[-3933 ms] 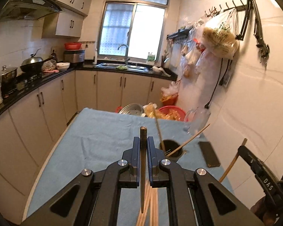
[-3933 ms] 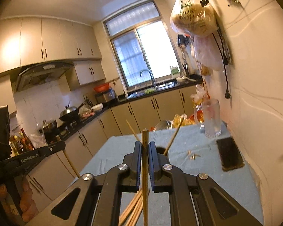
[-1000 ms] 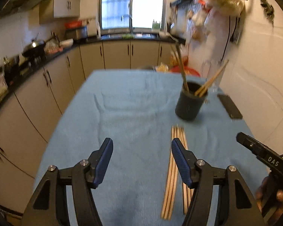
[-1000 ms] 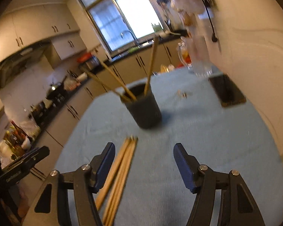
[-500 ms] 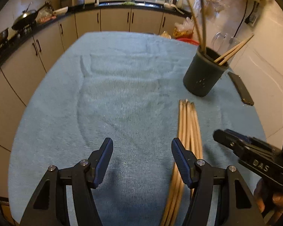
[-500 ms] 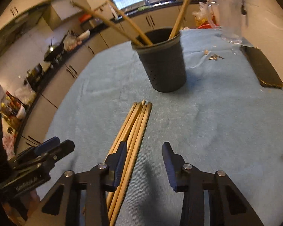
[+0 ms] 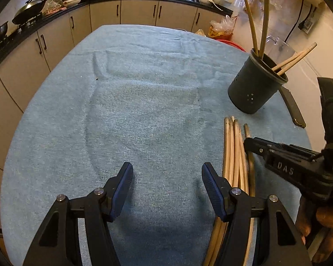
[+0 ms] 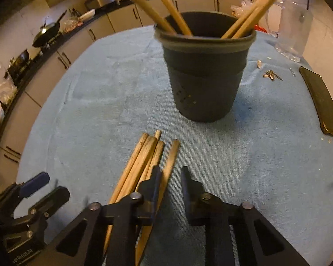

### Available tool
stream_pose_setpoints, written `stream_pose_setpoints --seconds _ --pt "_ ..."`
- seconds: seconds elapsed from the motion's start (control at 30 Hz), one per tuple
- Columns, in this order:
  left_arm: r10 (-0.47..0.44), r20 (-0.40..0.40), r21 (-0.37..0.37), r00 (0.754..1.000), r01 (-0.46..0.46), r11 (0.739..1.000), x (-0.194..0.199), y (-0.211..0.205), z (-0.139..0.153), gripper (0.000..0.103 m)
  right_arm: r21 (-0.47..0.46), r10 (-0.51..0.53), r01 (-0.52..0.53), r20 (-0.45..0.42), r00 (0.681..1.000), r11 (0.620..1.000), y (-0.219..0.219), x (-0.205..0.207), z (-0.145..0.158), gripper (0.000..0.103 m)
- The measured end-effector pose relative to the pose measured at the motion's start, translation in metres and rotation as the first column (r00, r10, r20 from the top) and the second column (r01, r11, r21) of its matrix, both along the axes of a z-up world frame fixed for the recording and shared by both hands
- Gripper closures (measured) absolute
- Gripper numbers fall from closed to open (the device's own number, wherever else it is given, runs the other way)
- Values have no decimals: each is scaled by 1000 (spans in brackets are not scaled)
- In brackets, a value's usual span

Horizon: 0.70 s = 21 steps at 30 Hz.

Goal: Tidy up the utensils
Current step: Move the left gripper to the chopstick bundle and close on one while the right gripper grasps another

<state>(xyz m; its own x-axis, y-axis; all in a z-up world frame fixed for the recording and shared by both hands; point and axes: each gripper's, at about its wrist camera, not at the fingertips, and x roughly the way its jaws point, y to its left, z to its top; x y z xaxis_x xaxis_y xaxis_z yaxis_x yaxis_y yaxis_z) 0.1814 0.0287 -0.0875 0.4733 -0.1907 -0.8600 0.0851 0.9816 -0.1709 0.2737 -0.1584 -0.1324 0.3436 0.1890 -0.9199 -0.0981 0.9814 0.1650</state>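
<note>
A dark round utensil holder stands on the blue cloth with several chopsticks leaning in it; it also shows in the left wrist view. A bundle of wooden chopsticks lies flat in front of it, also in the left wrist view. My right gripper is low over the cloth, jaws partly open, with the rightmost chopstick between them and the others left of its left finger. My left gripper is wide open and empty, left of the bundle.
A black phone lies on the cloth at the right. A clear glass jug stands behind the holder, with small scraps near it. Kitchen counters and cabinets surround the table on the left and far side.
Both grippers let go of the chopsticks they held, now in the holder, then came down toward the bundle. The right gripper's jaws have narrowed around one lying chopstick.
</note>
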Motion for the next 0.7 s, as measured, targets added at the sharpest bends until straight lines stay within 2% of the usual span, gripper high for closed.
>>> stream_pose_setpoints --seconds 0.07,0.27,0.43,0.7 --pt "-11 -1 3 1000 11 1000 -1 -2 1 38 -37 20 -20 5 1000 999 4 -5 0 88" --pt "-39 3 13 999 39 999 2 -11 4 38 -86 -17 19 18 1000 996 -7 -3 -1 88" --pt "-62 9 17 998 61 998 5 -22 10 38 -164 40 -32 46 998 986 8 -2 -1 89" --pt "-128 -41 -6 991 128 992 14 -45 1 41 -63 -57 60 48 997 996 -26 -29 0 93"
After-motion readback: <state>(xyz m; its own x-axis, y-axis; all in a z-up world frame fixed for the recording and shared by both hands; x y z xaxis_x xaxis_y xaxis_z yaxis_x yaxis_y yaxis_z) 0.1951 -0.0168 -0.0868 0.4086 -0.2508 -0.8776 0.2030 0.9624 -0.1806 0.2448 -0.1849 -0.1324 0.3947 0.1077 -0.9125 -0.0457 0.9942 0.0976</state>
